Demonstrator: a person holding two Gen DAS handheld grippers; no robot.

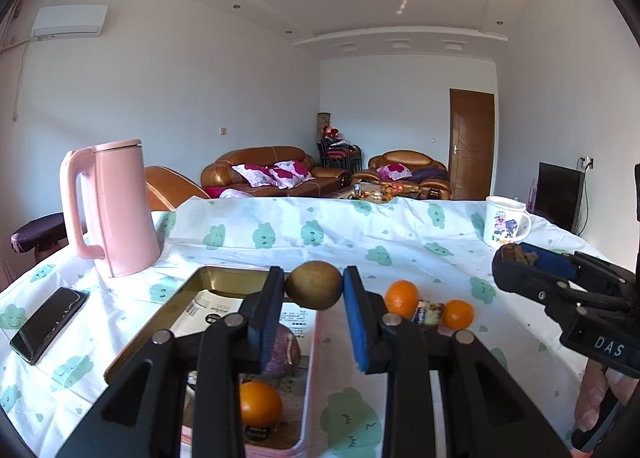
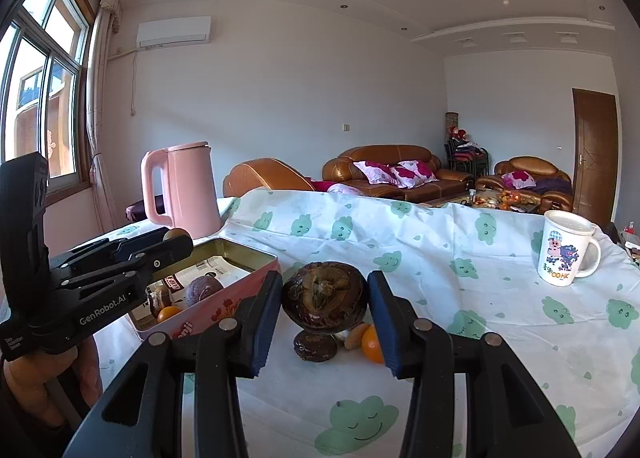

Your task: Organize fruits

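My left gripper [image 1: 314, 286] is shut on a brown kiwi [image 1: 314, 284] and holds it above the far end of the pink tin box [image 1: 310, 378]. The box holds an orange [image 1: 260, 404] and a purple fruit [image 1: 282, 350]. My right gripper [image 2: 325, 300] is shut on a dark brown mangosteen [image 2: 324, 298], held above the tablecloth. Under it lie another dark fruit [image 2: 315, 346] and an orange [image 2: 371, 345]. In the left wrist view two oranges [image 1: 401, 297] [image 1: 458, 314] and a small wrapped item [image 1: 429, 312] lie on the cloth, and the right gripper [image 1: 516, 258] shows at the right.
A pink kettle [image 1: 120, 206] stands at the back left. A black phone [image 1: 50, 324] lies at the left edge. A white cartoon mug [image 2: 566, 252] stands at the back right. The tin box [image 2: 208, 310] also shows left of the right gripper.
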